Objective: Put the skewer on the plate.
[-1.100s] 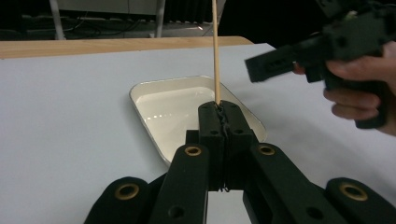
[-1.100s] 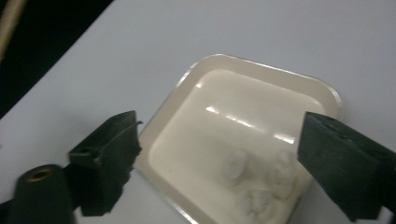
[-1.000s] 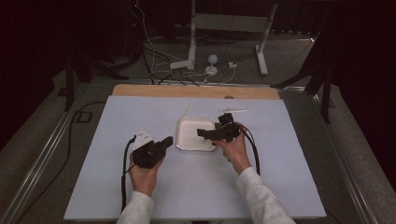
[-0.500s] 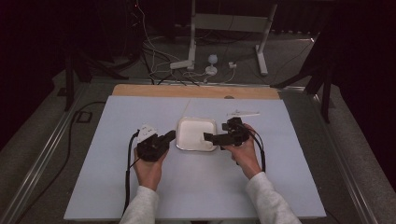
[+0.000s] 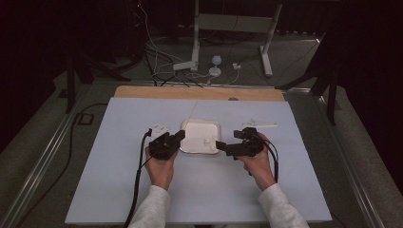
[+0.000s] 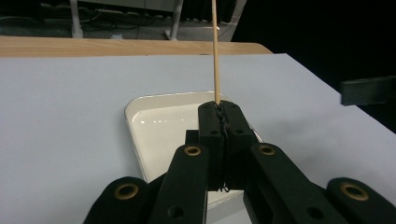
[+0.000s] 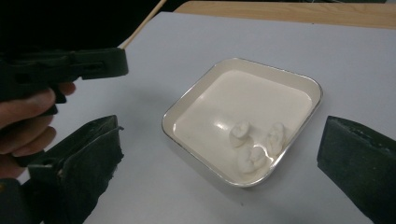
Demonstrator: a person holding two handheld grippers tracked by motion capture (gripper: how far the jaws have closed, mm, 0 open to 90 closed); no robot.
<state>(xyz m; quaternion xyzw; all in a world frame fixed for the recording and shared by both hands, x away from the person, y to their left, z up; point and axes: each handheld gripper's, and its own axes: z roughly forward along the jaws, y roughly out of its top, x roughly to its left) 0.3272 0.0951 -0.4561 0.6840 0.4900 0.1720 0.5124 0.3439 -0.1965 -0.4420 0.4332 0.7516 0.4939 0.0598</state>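
L tongs (image 6: 219, 121) clamp a wooden skewer (image 6: 215, 51), long axis pointing fwd over the tray (image 7: 308, 86). R tongs (image 7: 224, 163) gape wide, nearer the white lumps (image 7: 254, 142), straight ahead betw. its jaws.

From where I stand there is no writing, label, brand, number or sign that can be read on anything here.
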